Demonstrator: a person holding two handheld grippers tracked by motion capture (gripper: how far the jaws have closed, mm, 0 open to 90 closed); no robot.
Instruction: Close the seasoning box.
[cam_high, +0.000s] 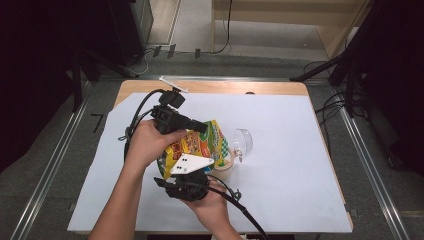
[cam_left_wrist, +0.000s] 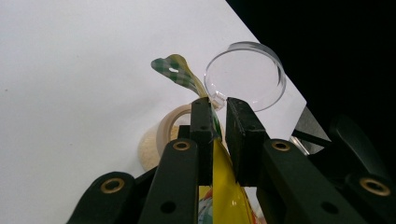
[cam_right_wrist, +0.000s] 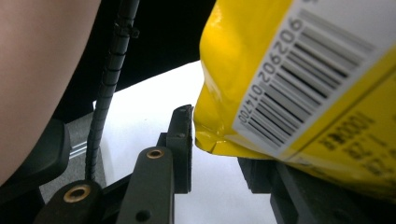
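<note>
You held the bag (cam_high: 197, 145) up off the surface (cam_high: 280, 165), between your two tongs, just over the tape roll (cam_high: 223, 169). The left tongs (cam_high: 202, 126) were nearly closed on the bag's top edge: in the left gripper view the thin yellow film (cam_left_wrist: 219, 163) ran between the two pads (cam_left_wrist: 201, 126) and one green-checked corner (cam_left_wrist: 175, 70) stuck out beyond them. The right tongs (cam_high: 192, 175) were set narrow around the lower part of the bag; in the right gripper view one pad (cam_right_wrist: 182, 135) stood just beside the yellow bottom corner (cam_right_wrist: 210, 140), and the other one was hidden under the bag, so I cannot tell if they really pressed on it.

By my judgement, the step in hand was opening the bag, or tipping it, with the top pinched and the body steadied. The next move would call for a firm pinch by the left tongs and a sure hold by the right ones before you pull, otherwise the slippery film may slide out.

The bag's long axis ran from your side of the tape roll away toward the clear cup (cam_high: 243, 141), which lay on its side just beyond the roll. The top end pointed away from you and a little up, and the barcode end (cam_right_wrist: 299, 79) pointed back toward you.
</note>
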